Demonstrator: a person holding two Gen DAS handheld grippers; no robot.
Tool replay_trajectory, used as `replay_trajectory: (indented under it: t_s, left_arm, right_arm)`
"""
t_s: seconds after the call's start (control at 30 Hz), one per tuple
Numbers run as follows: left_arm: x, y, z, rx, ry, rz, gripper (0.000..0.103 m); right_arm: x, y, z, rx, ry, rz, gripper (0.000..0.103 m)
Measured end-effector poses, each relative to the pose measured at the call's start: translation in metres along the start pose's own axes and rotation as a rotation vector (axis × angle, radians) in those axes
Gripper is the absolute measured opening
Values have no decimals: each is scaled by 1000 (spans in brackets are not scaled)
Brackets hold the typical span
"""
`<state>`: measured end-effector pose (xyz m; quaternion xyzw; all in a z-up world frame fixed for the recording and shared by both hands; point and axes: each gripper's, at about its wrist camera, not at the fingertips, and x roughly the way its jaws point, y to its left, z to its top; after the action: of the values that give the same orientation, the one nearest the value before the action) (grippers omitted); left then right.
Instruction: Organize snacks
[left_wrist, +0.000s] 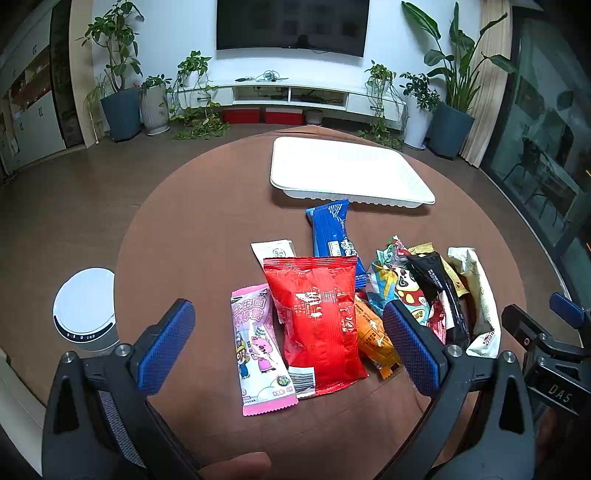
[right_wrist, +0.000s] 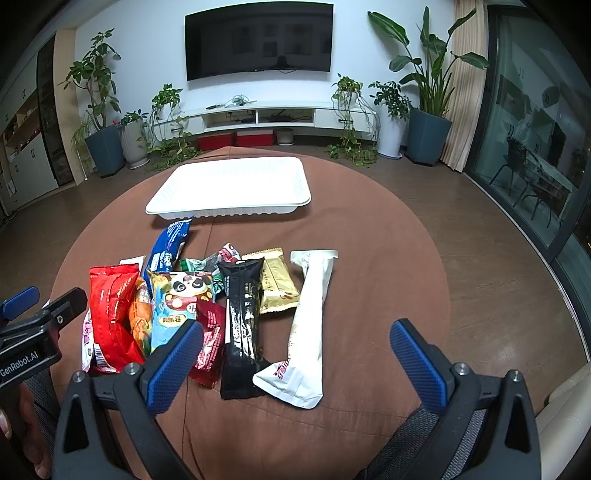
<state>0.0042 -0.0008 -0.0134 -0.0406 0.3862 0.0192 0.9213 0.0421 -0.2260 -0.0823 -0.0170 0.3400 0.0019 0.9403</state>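
A pile of snack packets lies on the round brown table (left_wrist: 192, 229). In the left wrist view my left gripper (left_wrist: 291, 343) stands open above the near side of a red bag (left_wrist: 317, 317) and a pink candy packet (left_wrist: 258, 347), holding nothing. A blue packet (left_wrist: 334, 236) lies behind them. In the right wrist view my right gripper (right_wrist: 295, 365) is open over a black packet (right_wrist: 242, 321) and a long white packet (right_wrist: 308, 325); a gold packet (right_wrist: 277, 284) and a panda packet (right_wrist: 177, 299) lie beyond. An empty white tray (right_wrist: 229, 192) sits at the far side.
The white tray (left_wrist: 347, 171) lies behind the pile in the left wrist view. A white round appliance (left_wrist: 86, 306) stands on the floor left of the table. Potted plants, a TV stand and glass doors line the room. The other gripper (right_wrist: 33, 332) shows at the left edge.
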Motion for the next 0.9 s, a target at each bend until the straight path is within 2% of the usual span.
replay_trajectory:
  t_s: [0.9]
  left_arm:
    - [1,-1,-1,-1,4,-3,103]
  right_arm:
    - [1,1,-1,-1,4,1,103]
